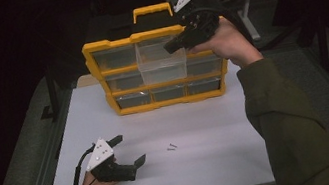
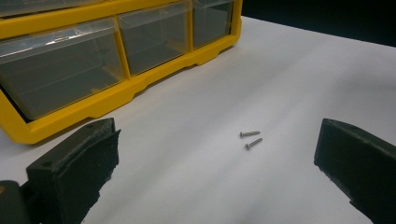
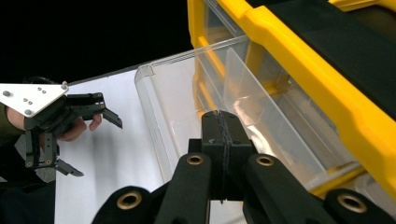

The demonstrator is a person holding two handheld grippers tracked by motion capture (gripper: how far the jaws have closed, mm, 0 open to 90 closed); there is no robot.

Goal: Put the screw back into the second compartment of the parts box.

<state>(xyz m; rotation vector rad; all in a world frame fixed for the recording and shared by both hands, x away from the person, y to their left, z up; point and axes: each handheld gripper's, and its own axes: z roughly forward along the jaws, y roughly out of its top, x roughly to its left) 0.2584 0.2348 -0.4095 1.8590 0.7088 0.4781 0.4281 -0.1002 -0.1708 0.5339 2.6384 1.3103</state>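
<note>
High view: right claw [image 1: 171, 47] pressed shut with nothing between the pads, tip sitting at the open clear drawer [image 1: 162, 62] drawn out of the top row of the yellow organizer [image 1: 94, 51]; left claw [image 1: 131, 151] spread apart low on the white bench [image 1: 211, 140], two small screws [image 1: 171, 147] lying at its 3 o'clock, close by. Left gripper view: screws [image 2: 250, 139] side by side but just apart, at 12 o'clock between the wide pads, well clear of the organizer [image 2: 112, 95] at 10 o'clock. Best approached straight ahead, lowered until both pads graze the bench, then closed on one screw across its shank, not both. Right gripper view: closed claw [image 3: 223, 140] resting over the drawer [image 3: 187, 112], left claw [image 3: 93, 135] at 9 o'clock. Probably wise to hold the drawer steady and out, leaving its compartment free for the drop.
</note>
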